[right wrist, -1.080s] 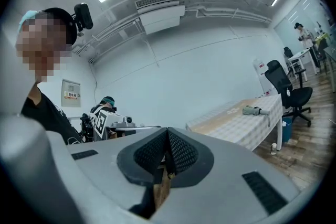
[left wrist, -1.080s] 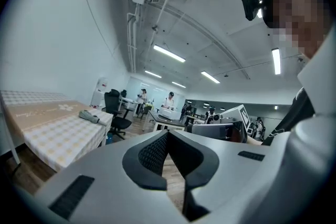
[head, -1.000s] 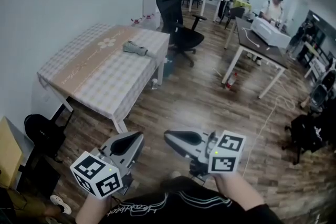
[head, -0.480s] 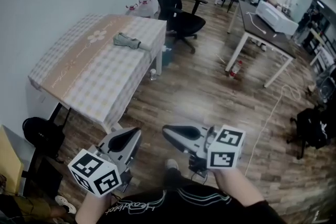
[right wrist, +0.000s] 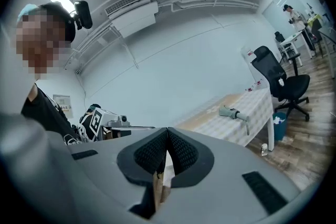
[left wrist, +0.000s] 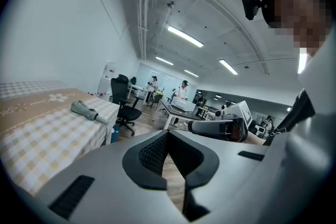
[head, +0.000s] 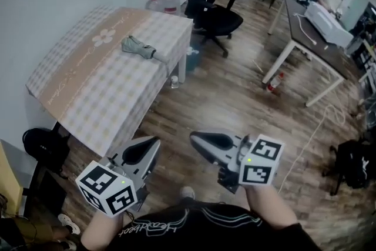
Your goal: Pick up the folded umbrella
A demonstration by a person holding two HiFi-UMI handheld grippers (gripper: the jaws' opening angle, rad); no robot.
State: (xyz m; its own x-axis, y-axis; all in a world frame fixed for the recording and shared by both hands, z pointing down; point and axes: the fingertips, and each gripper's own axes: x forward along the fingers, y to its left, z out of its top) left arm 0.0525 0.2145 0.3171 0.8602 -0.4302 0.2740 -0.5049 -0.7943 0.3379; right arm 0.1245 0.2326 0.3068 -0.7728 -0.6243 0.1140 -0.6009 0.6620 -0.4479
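The folded grey-green umbrella (head: pixel 138 47) lies on the far part of a table with a checked beige cloth (head: pixel 88 88), its handle pointing toward the table's right edge. Both grippers hover low over the wooden floor, well short of the table. My left gripper (head: pixel 154 141) is shut and holds nothing. My right gripper (head: pixel 195 137) is shut and empty too. In the left gripper view the umbrella (left wrist: pixel 86 110) sits left of the shut jaws (left wrist: pixel 168 134). From the right gripper view the umbrella (right wrist: pixel 233 113) appears right of the shut jaws (right wrist: pixel 167 130).
A black office chair (head: pixel 208 9) stands beyond the table's far corner, with water bottles (head: pixel 161 2) at the wall. A dark desk on white legs (head: pixel 311 32) is at the right, with people behind it. A small bottle (head: pixel 174 82) stands by a table leg. Black bags (head: pixel 44 147) lie on the floor.
Both grippers have been carried forward toward the table; the table and umbrella now sit closer and lower in the head view. The jaws stayed shut.
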